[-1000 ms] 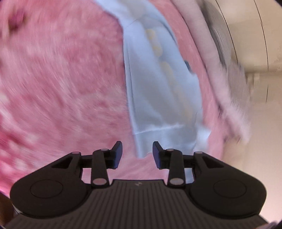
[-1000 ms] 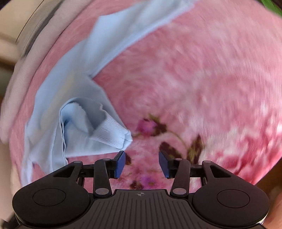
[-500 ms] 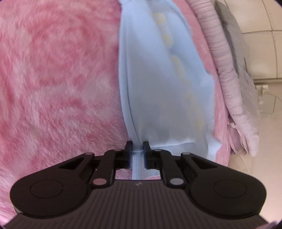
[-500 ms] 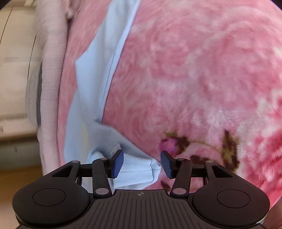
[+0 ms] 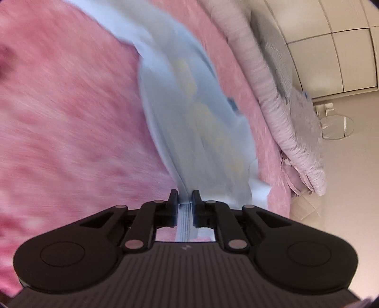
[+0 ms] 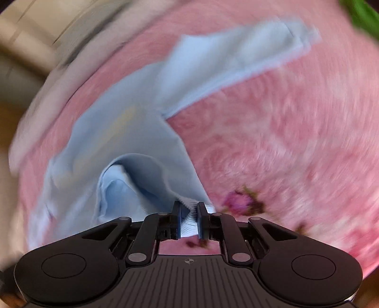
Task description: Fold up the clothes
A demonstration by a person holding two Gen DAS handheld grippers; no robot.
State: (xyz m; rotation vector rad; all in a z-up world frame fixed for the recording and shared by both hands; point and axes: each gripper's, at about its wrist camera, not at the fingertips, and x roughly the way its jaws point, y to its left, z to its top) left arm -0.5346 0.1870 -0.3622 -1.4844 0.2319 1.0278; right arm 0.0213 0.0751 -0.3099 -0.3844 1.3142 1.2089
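Observation:
A light blue garment (image 5: 196, 123) with pale yellow print lies stretched over a pink fleece blanket (image 5: 71, 118). In the left wrist view its ribbed hem runs up between the jaws of my left gripper (image 5: 185, 201). Those jaws are closing and the pads press on the cloth. In the right wrist view the same garment (image 6: 132, 132) bunches up toward my right gripper (image 6: 189, 210). Its jaws are closing on the white-blue ribbed cuff (image 6: 189, 221), which is pinched between the pads. A sleeve (image 6: 248, 54) trails to the far right.
The pink blanket (image 6: 284, 142) carries a dark flower print (image 6: 239, 201). A pale lilac rolled quilt (image 5: 267, 78) lines the bed's edge, with cream wall panels (image 5: 331, 47) and floor beyond. Something green (image 6: 362, 14) shows at the top right corner.
My left gripper shut on the hem and has since lifted it. My right gripper, open around the ribbed cuff half a second ago, now pinches it. Both views have swung and blurred.

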